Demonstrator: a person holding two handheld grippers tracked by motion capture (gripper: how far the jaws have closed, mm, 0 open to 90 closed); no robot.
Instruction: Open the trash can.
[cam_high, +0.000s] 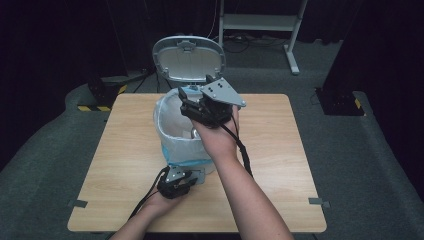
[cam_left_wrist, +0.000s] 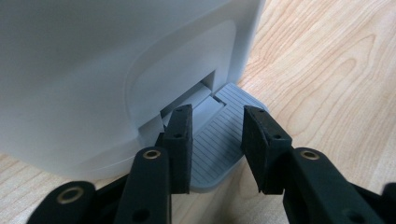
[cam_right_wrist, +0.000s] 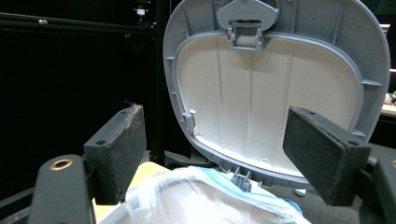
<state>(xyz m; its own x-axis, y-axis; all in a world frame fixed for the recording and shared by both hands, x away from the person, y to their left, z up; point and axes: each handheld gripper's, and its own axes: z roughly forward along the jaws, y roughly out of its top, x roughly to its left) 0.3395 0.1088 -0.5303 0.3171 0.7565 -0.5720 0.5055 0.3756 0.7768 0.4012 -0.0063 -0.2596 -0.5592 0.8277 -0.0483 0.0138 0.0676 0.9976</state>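
High view shows us a small pedal bin (cam_high: 172, 145) standing near the middle of the wooden table (cam_high: 280, 165), its lid (cam_high: 188, 57) swung upright at the 12 o'clock side and a pale liner bag (cam_high: 162, 122) folded over the rim. We hold the left gripper (cam_high: 176, 182) low at the bin's 6 o'clock foot; in the left gripper view its jaws stand partly apart on either side of the ribbed grey pedal (cam_left_wrist: 219, 149), and we cannot tell whether they press it. The right gripper (cam_high: 200, 102) hangs above the bin's mouth, jaws spread wide and holding nothing, facing the lid's underside (cam_right_wrist: 275, 88) in the right gripper view. We judge the bin to be light, stiff plastic that would slide on the smooth wood if pushed, so the pedal or the rim is the place to take hold. The bag looks thin, soft and easy to tear or drag loose. The hand and right gripper cover much of the bin's inside, where a small rounded shape shows that we cannot identify.
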